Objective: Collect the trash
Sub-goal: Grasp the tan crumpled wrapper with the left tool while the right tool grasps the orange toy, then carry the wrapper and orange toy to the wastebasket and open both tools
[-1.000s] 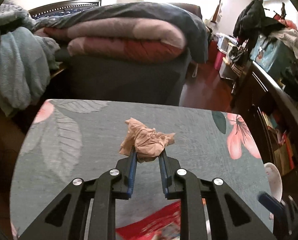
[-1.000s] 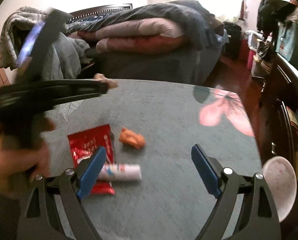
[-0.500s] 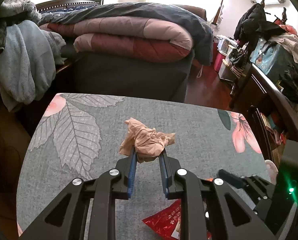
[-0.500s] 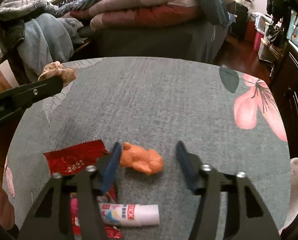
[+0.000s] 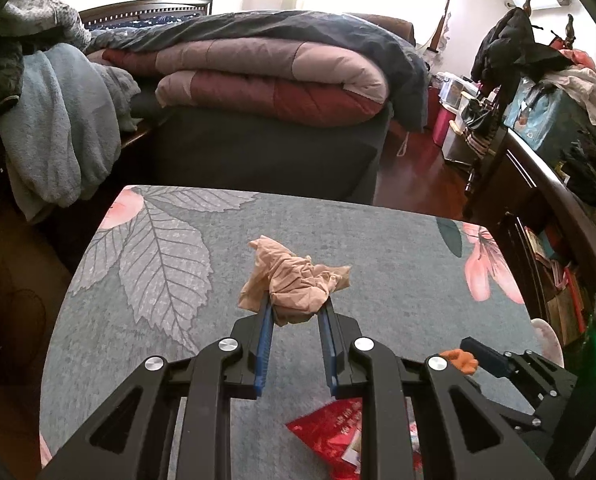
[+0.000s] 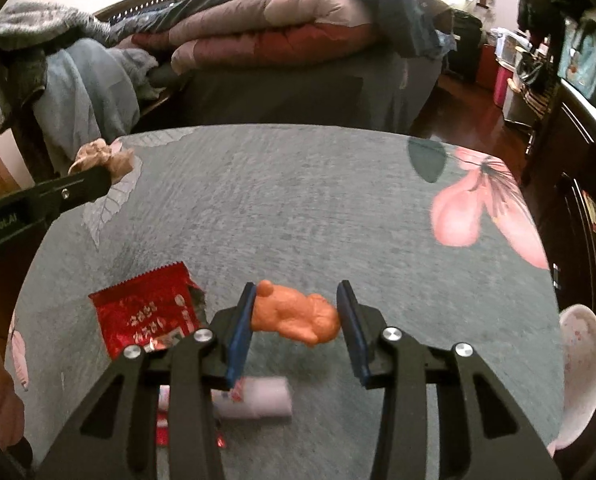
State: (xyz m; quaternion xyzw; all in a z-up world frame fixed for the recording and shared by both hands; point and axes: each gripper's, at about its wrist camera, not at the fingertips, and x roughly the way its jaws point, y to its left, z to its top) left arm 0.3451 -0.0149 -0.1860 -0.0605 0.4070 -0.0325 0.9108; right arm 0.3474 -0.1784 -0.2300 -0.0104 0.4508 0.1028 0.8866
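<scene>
My left gripper (image 5: 294, 312) is shut on a crumpled beige wad (image 5: 294, 280) and holds it above the table; it also shows at the left of the right wrist view (image 6: 102, 160). My right gripper (image 6: 296, 312) has its jaws around an orange crumpled lump (image 6: 298, 316) on the table, the left pad touching it and the right pad close to it. A red wrapper (image 6: 146, 308) lies left of the lump. A white tube (image 6: 254, 398) lies under the right gripper's fingers.
The table has a grey cloth (image 6: 298, 200) with leaf and pink flower prints. A white bowl (image 6: 582, 368) sits at its right edge. A bed with folded quilts (image 5: 266, 80) stands behind. Dark furniture (image 5: 558, 200) stands at the right.
My right gripper has come down around the orange lump and narrowed its jaws on it. My left gripper keeps the beige wad and has drifted a little back and left.
</scene>
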